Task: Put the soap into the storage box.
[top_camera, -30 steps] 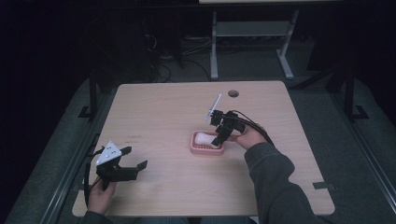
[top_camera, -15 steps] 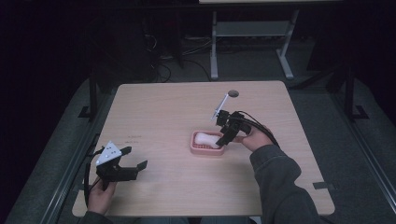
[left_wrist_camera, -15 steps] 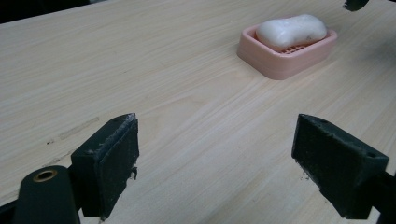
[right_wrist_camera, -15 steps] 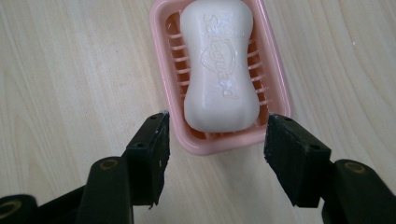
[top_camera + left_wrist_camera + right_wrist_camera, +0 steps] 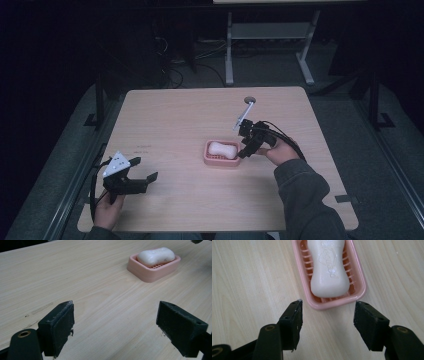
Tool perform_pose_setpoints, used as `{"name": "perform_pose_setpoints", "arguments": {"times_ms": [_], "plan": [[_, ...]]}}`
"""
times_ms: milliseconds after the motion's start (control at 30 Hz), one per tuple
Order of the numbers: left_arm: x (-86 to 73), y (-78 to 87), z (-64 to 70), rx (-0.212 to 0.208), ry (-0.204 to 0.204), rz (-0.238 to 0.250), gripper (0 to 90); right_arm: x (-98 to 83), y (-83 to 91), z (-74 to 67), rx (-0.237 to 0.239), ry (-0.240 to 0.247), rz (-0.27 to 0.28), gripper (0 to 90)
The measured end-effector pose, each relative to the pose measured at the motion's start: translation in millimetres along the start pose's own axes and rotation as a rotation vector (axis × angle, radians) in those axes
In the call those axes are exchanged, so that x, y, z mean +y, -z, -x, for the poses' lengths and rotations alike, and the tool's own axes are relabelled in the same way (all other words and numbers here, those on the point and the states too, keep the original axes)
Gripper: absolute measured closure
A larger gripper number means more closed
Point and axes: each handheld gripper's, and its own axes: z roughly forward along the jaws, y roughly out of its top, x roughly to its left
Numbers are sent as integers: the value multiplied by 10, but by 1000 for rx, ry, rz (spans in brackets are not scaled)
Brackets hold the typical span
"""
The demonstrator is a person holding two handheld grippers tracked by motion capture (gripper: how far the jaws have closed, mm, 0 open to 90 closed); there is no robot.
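Here the white soap (image 5: 328,267) lies in its pink dish (image 5: 359,287), just beyond the right tool (image 5: 327,315), whose jaws have just been opening, empty.

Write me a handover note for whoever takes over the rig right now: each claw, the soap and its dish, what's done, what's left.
Right claw: open, nothing between its jaws, just clear of the near end of the dish; the jaws have just been opening.
Left claw: open, empty, over the table's near left part.
Soap: lying flat in the pink dish, mid-table.
Done: soap sits in the dish, released.
Left: likely only drawing the right claw away.
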Motion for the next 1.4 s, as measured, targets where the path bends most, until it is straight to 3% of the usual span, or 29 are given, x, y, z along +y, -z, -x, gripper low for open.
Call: {"name": "perform_pose_setpoints", "arguments": {"times_ms": [833,1400], "plan": [[-1,0,1,0,-1,-1,146,-253,128,-14,-19,-28,19,382],[-3,-2,5,-1,1,-5,145,-521,175,-39,-19,-75,46,378]]}}
